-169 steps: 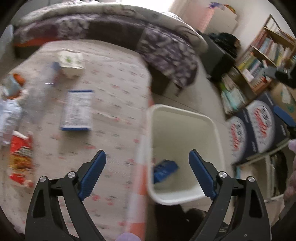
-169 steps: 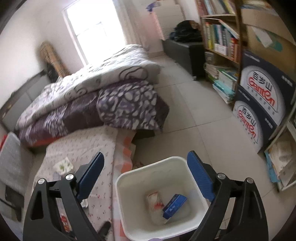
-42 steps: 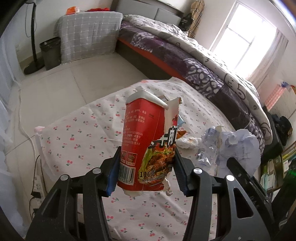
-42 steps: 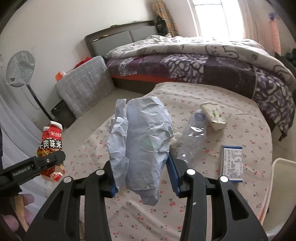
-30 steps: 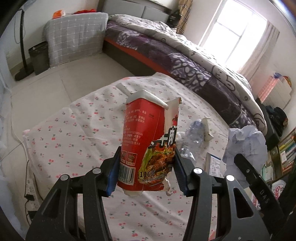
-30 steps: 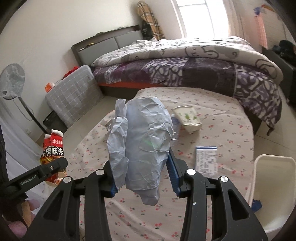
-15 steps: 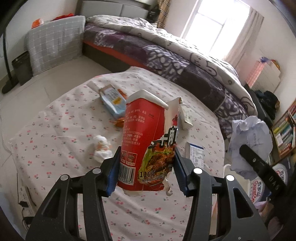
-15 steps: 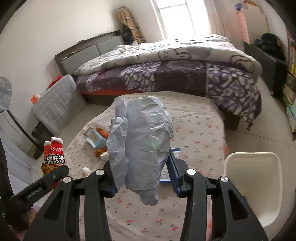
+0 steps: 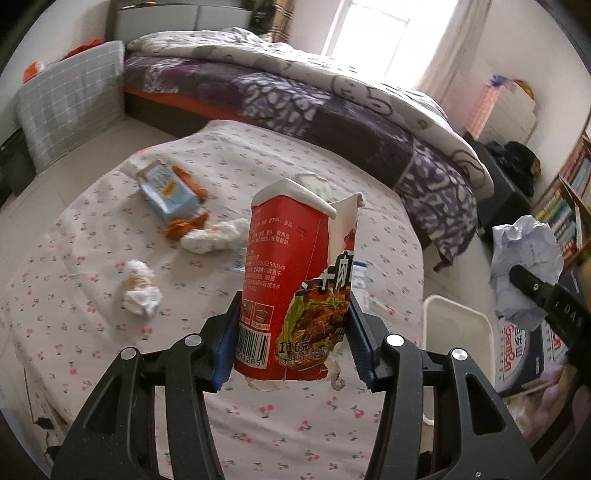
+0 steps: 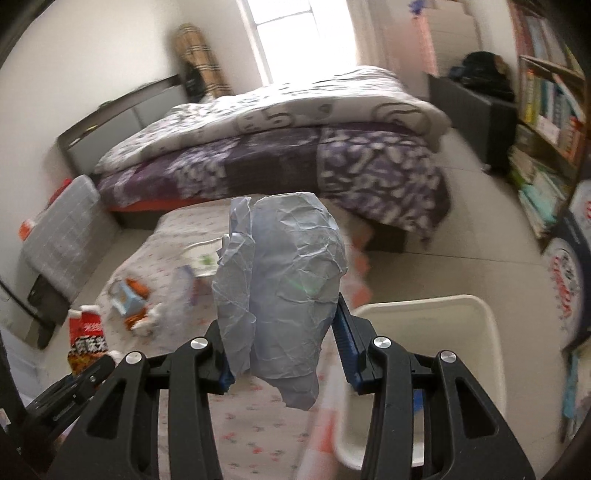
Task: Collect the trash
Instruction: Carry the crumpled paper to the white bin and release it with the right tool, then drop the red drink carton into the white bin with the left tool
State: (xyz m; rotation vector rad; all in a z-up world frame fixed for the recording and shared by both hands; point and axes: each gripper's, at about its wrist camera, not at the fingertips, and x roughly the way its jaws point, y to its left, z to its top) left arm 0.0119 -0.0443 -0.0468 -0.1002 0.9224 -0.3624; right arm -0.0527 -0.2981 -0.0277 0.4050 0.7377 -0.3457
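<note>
Gripping a torn, glossy red noodle packet [image 9: 295,284] upright above the cherry-print tablecloth [image 9: 92,258], the left gripper [image 9: 293,343] clamps it; the right gripper [image 10: 282,347] clamps a crumpled pale paper ball [image 10: 284,280] near the smooth white plastic bin [image 10: 443,314].

A low round table under a white cloth printed with small red cherries [image 9: 92,295] stands on a pale tiled floor [image 10: 476,236]. Just behind it is a bed heaped with a purple and white patterned quilt [image 9: 314,99], its dark padded headboard [image 10: 110,118] against a plain white wall [image 10: 92,55]. A bright window with pale curtains [image 9: 388,33] floods the far side with daylight. A wooden bookshelf crammed with books [image 10: 546,107] lines the right wall. A grey checked cushion [image 9: 70,99] leans beside the bed, and a low black cabinet [image 10: 465,99] sits past its foot.
</note>
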